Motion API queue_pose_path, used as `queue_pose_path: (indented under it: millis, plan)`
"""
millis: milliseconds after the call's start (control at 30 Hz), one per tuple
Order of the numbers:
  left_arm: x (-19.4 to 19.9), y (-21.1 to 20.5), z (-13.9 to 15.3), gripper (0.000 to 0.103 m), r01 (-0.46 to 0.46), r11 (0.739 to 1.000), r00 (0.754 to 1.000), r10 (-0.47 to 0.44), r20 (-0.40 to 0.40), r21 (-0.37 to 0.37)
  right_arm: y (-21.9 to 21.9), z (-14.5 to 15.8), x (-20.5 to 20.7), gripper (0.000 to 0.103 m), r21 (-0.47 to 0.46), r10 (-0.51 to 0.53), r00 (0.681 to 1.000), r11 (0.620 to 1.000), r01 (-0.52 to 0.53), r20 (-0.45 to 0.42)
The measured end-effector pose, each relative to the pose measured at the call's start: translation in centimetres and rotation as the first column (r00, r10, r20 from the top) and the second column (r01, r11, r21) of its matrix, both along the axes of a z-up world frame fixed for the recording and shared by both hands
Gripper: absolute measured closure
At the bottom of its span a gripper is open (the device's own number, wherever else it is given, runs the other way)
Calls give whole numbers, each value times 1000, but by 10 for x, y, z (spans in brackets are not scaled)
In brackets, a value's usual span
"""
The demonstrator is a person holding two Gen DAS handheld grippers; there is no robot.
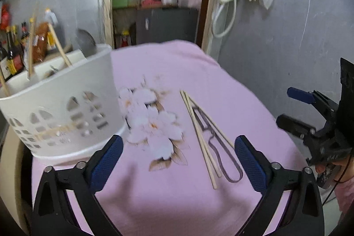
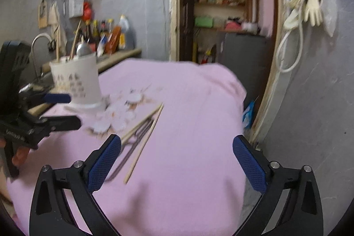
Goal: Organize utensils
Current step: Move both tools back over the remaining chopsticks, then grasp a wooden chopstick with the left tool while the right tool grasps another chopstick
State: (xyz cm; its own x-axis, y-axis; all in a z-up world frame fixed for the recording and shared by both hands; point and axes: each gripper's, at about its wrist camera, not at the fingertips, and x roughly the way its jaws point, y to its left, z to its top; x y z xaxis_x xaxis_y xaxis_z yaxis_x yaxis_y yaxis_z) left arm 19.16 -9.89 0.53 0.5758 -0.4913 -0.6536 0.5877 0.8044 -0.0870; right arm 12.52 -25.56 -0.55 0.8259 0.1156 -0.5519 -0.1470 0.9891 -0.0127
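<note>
Wooden chopsticks (image 1: 200, 138) lie on the pink cloth (image 1: 172, 198), crossing a thin metal peeler-like utensil (image 1: 221, 154). A white perforated holder (image 1: 62, 107) stands at the left with chopsticks and a ladle in it. My left gripper (image 1: 178, 160) is open above the cloth, its right finger beside the utensils. My right gripper (image 2: 177, 163) is open and empty over the cloth; the chopsticks (image 2: 143, 138) lie just ahead of its left finger. The holder also shows in the right wrist view (image 2: 76, 79). Each gripper shows in the other's view, the right one (image 1: 296, 107) and the left one (image 2: 59, 108).
A counter (image 2: 119, 56) with bottles and a tap lies behind the holder. An open doorway (image 2: 223, 14) with shelves is beyond the table. Gloves (image 2: 312, 8) and a hose hang on the grey wall at the right. The cloth drops off at its far and right edges.
</note>
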Motion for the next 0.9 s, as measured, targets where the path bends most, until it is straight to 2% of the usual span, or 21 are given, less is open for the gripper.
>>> queue_pose_path:
  millis: [67, 167, 233, 333, 467, 600, 767, 833, 900]
  plan:
    - [5, -8, -5, 20, 16, 1000, 999, -15, -35, 25, 5, -6, 1, 17, -20, 26, 999, 999, -26, -37]
    - [15, -14, -16, 36, 40, 998, 995, -35, -98, 45, 11, -14, 2, 20, -40, 54, 996, 998, -57, -71]
    - [20, -18, -22, 42, 55, 997, 989, -48, -143, 48, 15, -18, 3, 25, -40, 77, 993, 996, -81, -93]
    - [27, -23, -34, 50, 83, 995, 975, -72, -211, 46, 23, -24, 5, 36, -54, 107, 986, 992, -115, -129]
    - [35, -29, -42, 67, 104, 994, 958, -90, -272, 37, 33, -32, 9, 54, -79, 139, 975, 985, -154, -171]
    - [43, -37, -46, 80, 110, 993, 952, -92, -292, 48, 40, -42, 14, 62, -98, 158, 963, 978, -183, -216]
    - [52, -42, -46, 96, 96, 994, 946, -79, -315, 41, 41, -50, 26, 67, -99, 150, 954, 979, -180, -259]
    - [51, -39, -44, 98, 80, 996, 944, -65, -324, 34, 40, -49, 31, 70, -87, 145, 953, 981, -173, -266]
    - [53, -36, -44, 99, 55, 998, 941, -44, -336, 22, 37, -47, 35, 82, -78, 131, 955, 984, -157, -267]
